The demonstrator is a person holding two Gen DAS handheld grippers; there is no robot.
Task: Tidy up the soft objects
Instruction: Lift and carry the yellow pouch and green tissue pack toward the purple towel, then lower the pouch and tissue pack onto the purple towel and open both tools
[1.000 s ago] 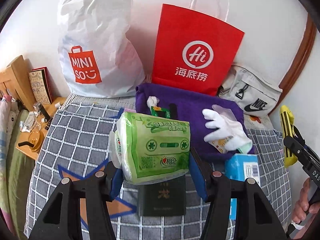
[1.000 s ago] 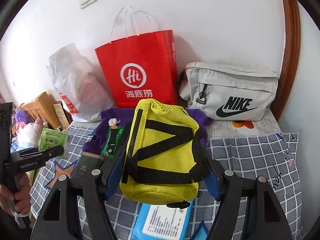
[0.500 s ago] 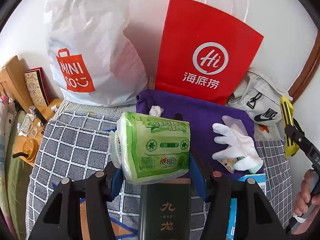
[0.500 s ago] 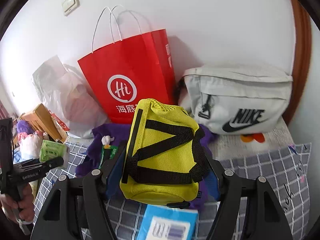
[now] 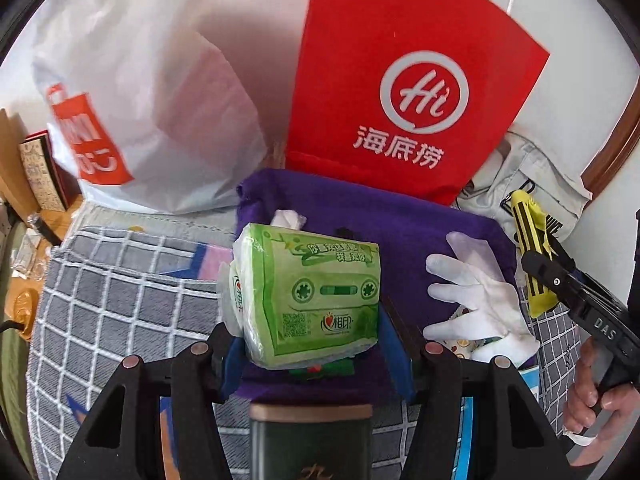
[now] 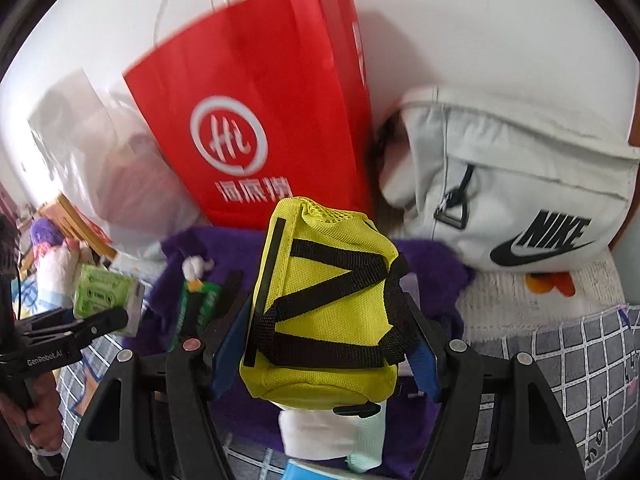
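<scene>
Left wrist view, from left to right. A white plastic shopping bag with an orange logo (image 5: 132, 120) leans against the wall above a grey bedcover with a white grid pattern (image 5: 112, 300). The left claw (image 5: 310, 344) is closed on a green plastic-wrapped pack of tissues (image 5: 312, 292): the pack sits between the two blue pads, pressed on both flanks, and is held above a purple plush cloth (image 5: 400, 236) spread on the bedcover. Below the pack, at the lower edge, lies a dark green book with a bronze-coloured top band (image 5: 310, 444). Behind the cloth stands a red paper carrier bag with a white round logo (image 5: 412, 92). To the right of the pack a white fabric glove (image 5: 476, 296) lies on the cloth.

Right wrist view, from left to right. The left claw with its green pack (image 6: 104, 292) appears at the left edge, gripped by a hand (image 6: 36, 412). The red paper bag (image 6: 256, 112) stands against the wall. The right claw (image 6: 324, 360) is closed on a yellow mesh fabric pouch with black webbing straps (image 6: 324, 312); the pouch stands upright between the blue pads, which press its two sides, and it hangs above the purple cloth (image 6: 432, 264) and a white fabric item (image 6: 332, 428) directly beneath it. At the right a pale grey fabric waist bag with a black swoosh logo (image 6: 516, 184) rests against the wall.
</scene>
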